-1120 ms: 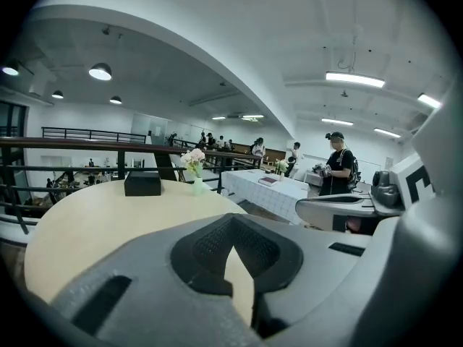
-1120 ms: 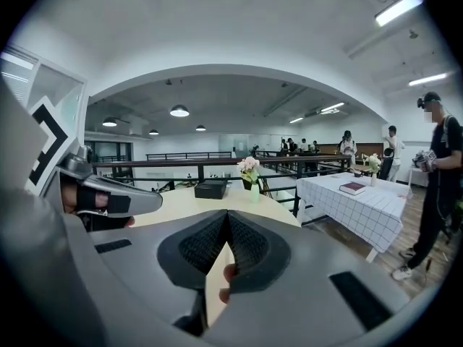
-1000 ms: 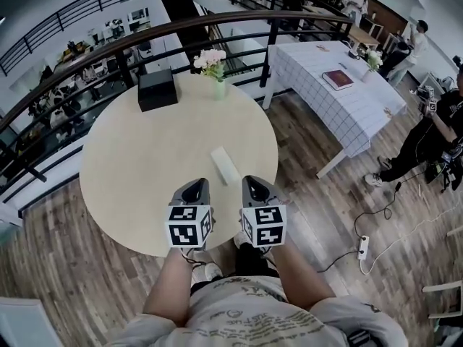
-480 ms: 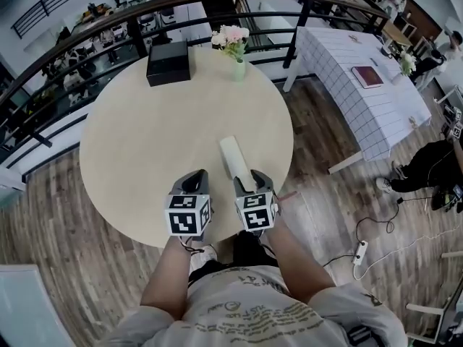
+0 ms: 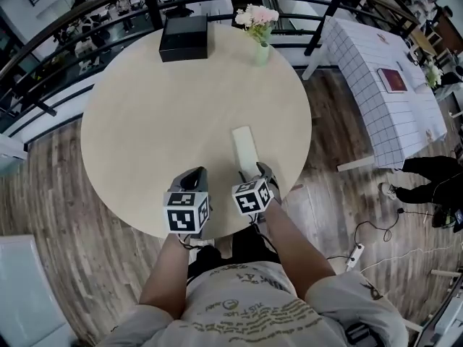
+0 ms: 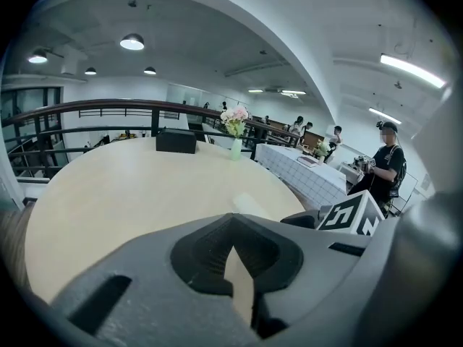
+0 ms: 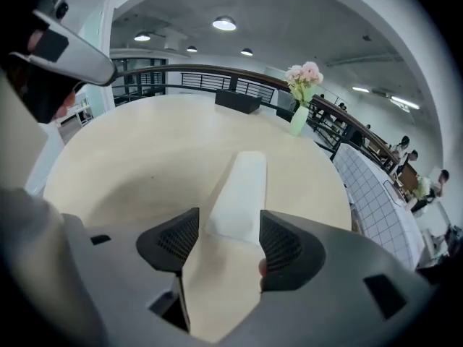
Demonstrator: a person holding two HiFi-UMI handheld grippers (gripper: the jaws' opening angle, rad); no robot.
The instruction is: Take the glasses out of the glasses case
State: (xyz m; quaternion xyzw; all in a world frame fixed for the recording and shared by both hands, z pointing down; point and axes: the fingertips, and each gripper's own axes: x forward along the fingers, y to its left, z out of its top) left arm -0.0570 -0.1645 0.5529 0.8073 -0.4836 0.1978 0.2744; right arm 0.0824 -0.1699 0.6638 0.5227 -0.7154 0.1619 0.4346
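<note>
Both grippers sit lower and closer to the tabletop [image 5: 145,121] than a second ago, and the right gripper's [image 5: 263,172] jaws have just been opening. Glasses case [image 5: 244,149]: white, closed, lying flat near the tabletop's near-right edge, long axis pointing away from the person. Right gripper: jaws apart, flanking the case's near end, not closed on it. Left gripper [image 5: 194,175]: jaws together, empty, beside the right one at the near edge. Far edge: black box [image 5: 184,37], vase of pink flowers [image 5: 260,31].
</note>
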